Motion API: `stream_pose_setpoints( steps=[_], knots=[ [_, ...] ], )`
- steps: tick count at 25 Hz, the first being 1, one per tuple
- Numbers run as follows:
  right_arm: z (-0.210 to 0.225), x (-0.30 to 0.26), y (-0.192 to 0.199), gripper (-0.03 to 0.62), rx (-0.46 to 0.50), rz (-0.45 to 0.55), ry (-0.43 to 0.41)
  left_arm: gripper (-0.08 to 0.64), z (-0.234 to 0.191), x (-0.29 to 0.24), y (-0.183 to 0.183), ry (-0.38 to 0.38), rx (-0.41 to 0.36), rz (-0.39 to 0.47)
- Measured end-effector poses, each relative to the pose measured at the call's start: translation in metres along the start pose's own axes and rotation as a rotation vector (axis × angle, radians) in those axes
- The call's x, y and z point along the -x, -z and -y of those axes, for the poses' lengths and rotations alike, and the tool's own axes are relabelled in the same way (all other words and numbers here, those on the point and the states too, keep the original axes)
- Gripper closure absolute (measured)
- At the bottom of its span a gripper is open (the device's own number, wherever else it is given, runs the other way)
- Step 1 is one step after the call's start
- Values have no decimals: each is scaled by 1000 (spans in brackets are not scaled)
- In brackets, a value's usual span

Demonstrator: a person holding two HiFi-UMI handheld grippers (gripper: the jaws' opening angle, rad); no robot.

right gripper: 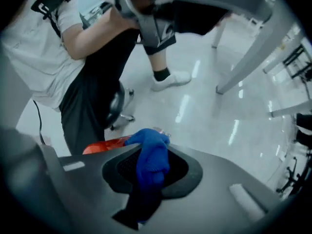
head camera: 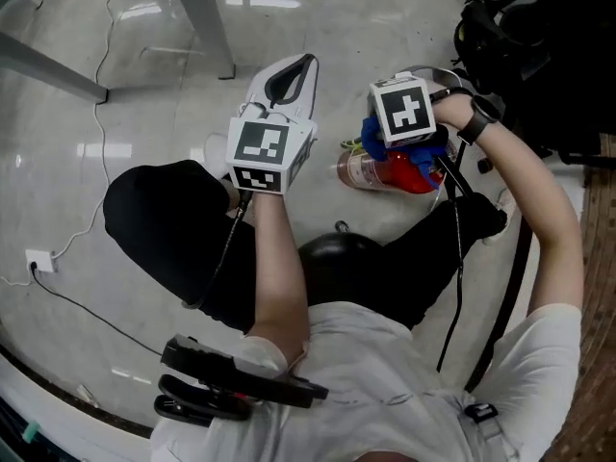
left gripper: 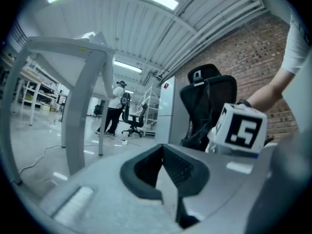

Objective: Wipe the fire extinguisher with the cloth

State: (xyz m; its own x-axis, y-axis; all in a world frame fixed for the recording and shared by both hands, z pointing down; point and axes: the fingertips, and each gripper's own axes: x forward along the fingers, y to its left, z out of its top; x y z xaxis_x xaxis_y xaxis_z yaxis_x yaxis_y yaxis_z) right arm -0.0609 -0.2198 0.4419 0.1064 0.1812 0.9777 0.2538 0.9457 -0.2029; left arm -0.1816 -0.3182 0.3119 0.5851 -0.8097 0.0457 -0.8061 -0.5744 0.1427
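A red fire extinguisher (head camera: 390, 174) lies on its side on the floor, just in front of the seated person's knees. My right gripper (head camera: 377, 141) hangs right over it, shut on a blue cloth (head camera: 370, 131). In the right gripper view the blue cloth (right gripper: 152, 157) bulges out between the jaws of the right gripper (right gripper: 153, 152), and the extinguisher's red body (right gripper: 103, 146) shows just beyond, to the left. My left gripper (head camera: 287, 73) is held up to the left of the extinguisher and apart from it. In its own view the left gripper (left gripper: 163, 151) has its tips together with nothing between them.
Grey table legs (head camera: 204, 17) stand on the glossy floor ahead. A cable runs to a plug block (head camera: 40, 259) at left. Black bags or a chair (head camera: 525, 27) sit at upper right. A white shoe (right gripper: 170, 79) is near the extinguisher. A black office chair (left gripper: 207, 99) stands nearby.
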Motion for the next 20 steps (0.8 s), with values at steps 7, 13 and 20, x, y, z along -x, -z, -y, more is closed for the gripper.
stream_pose_setpoints(
  steps=[7,13,20],
  knots=[
    [17,-133,-4,514,201,-334,-217,558,-54,43,47,-168,76,-25],
    [31,-254,-3,517,164,-394,-309,558,-58,76,91,-246,92,-78],
    [28,-325,-25,517,162,-428,-395,558,-79,104,116,-314,132,-114]
  ],
)
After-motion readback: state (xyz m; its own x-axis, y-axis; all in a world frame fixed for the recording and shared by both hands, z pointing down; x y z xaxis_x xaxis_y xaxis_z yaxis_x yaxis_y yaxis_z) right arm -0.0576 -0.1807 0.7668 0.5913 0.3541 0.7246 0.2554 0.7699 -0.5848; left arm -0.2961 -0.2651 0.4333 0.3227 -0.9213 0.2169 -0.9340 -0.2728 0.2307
